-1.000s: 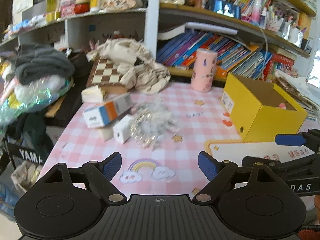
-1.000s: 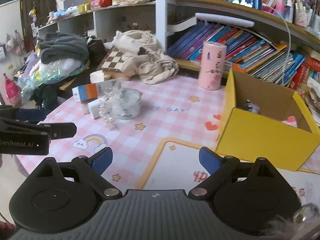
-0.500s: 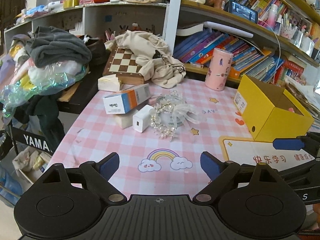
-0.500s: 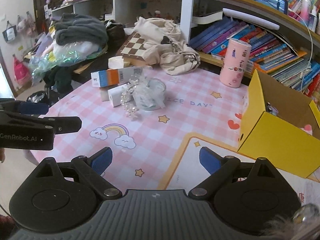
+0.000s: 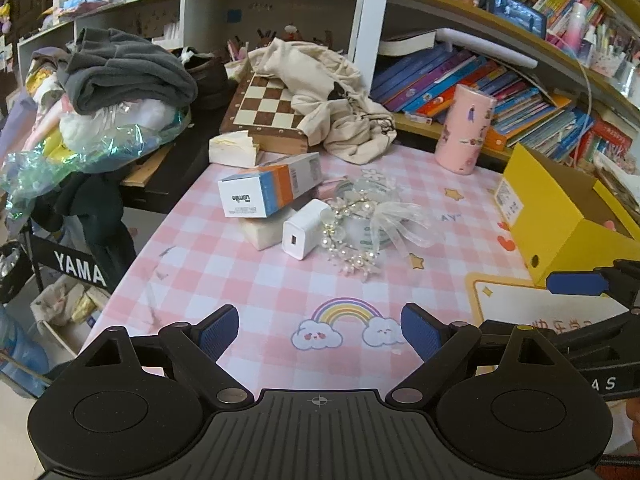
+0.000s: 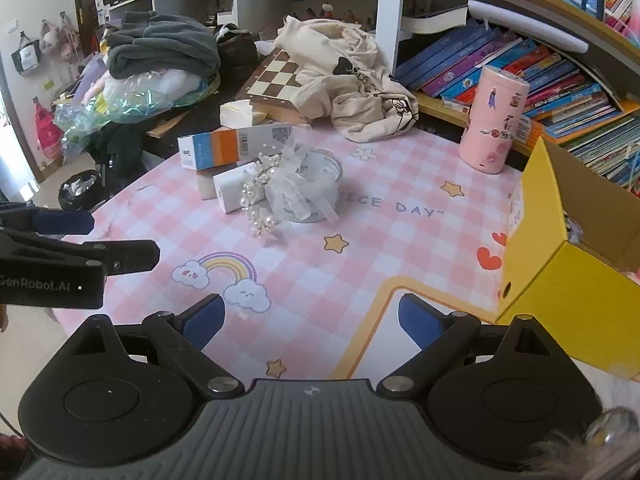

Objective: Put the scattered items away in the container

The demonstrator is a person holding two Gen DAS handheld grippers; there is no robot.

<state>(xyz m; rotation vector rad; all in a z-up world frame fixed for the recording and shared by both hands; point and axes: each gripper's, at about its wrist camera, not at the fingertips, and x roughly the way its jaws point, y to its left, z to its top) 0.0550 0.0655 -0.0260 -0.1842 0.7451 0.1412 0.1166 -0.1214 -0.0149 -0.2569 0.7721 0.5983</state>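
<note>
Where the pink checked cloth (image 5: 248, 280) lies: scattered items, mid-table.
White charger (image 5: 305, 229) touching pearl-and-ribbon hairpiece (image 5: 360, 236), orange-white carton (image 5: 272, 190) behind; yellow box (image 6: 576, 280) right, contents unclear. Left gripper (image 5: 320, 330) and right gripper (image 6: 310, 318) spread, holding nothing.

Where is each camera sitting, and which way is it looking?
Left wrist: sits on the left gripper, looking forward over the pink checked table at the white charger and pearl headband; its own open fingers show, plus the right gripper at the right edge.
Right wrist: sits on the right gripper, facing the same pile with the yellow box closer; its open fingers show, plus the left gripper at the left edge.
Shared: both see the table, charger, headband, yellow box and chessboard.
</note>
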